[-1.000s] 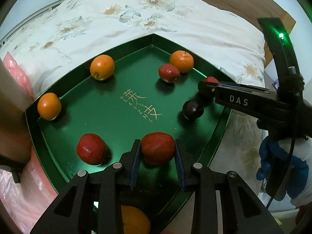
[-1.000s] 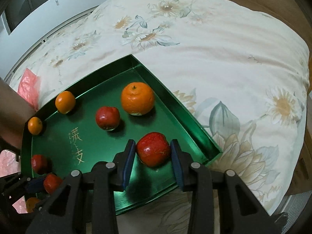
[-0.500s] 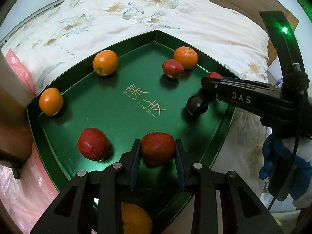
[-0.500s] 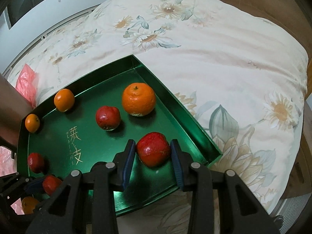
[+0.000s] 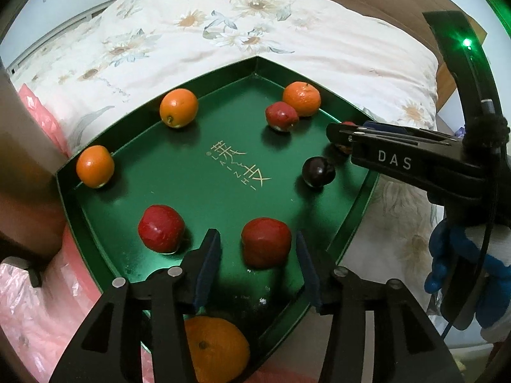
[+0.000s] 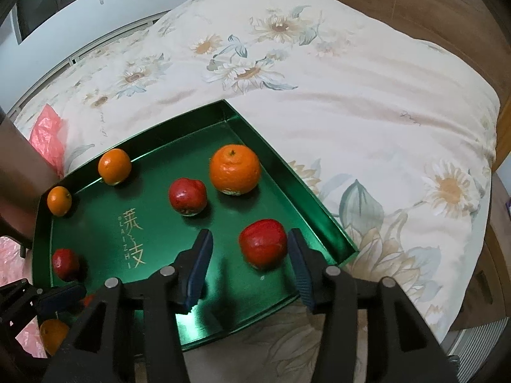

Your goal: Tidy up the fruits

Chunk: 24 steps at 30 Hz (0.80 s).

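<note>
A: While the left wrist view is up, note: left hand-held gripper [image 5: 258, 266] has just been opening; its blue pads stand apart on either side of a red apple [image 5: 266, 242], which sits on the floor of the green tray [image 5: 105, 242] with a gap on both sides. Nothing is clamped.

B: Risk?

A: My judgement: the tray lies on a soft bed quilt [image 5: 198, 41], so any press on its rim could tip it and roll the round fruit. A withdrawing pad could also nudge this apple toward the second red apple [image 5: 161, 229] nearby.

B: Only in this view?

A: A dark plum [image 5: 318, 171], and an orange [image 5: 215, 348] near the tray's close corner under the fingers.

B: Right wrist view?

A: Right hand-held gripper [image 6: 250, 263], jaws likewise just opened and standing wide, with another red apple [image 6: 263, 243] loose between them, nearer the right pad, close to the tray's right wall [image 6: 316, 204]. Same hazard: brush it on retreat and it rolls.

B: Extra here?

A: The big mandarin [image 6: 234, 169] shown clearly with its stem up, plus the wooden headboard [image 6: 399, 3].
</note>
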{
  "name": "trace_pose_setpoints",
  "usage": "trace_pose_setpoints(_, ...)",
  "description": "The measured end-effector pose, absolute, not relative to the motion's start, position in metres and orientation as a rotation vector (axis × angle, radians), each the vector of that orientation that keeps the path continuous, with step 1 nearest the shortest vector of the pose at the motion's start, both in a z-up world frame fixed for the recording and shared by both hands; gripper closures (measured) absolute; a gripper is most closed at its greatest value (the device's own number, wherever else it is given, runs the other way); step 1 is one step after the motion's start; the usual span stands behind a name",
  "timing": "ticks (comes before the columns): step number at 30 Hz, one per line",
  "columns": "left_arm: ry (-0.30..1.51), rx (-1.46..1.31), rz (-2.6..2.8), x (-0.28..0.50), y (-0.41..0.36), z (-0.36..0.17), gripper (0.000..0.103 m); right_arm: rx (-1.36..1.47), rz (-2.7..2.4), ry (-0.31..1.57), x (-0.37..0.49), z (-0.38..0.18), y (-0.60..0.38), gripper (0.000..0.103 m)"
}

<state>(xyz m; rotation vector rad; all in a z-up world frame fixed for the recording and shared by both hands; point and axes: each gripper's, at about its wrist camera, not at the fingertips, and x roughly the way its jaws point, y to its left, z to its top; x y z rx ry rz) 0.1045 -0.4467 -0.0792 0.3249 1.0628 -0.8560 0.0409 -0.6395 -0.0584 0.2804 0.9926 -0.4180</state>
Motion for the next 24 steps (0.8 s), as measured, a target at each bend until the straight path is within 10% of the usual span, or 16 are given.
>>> trace_pose_setpoints(7, 1.026, 0.292, -0.87, 0.096, -0.429, -0.061, 0.052, 0.27, -0.428, 0.957, 0.033, -0.043, -0.627, 0.001)
trace_pose_setpoints(24, 1.012, 0.254, -0.767, 0.079, -0.335, -0.047, 0.049, 0.233, -0.36, 0.95, 0.023, -0.025, -0.545, 0.0)
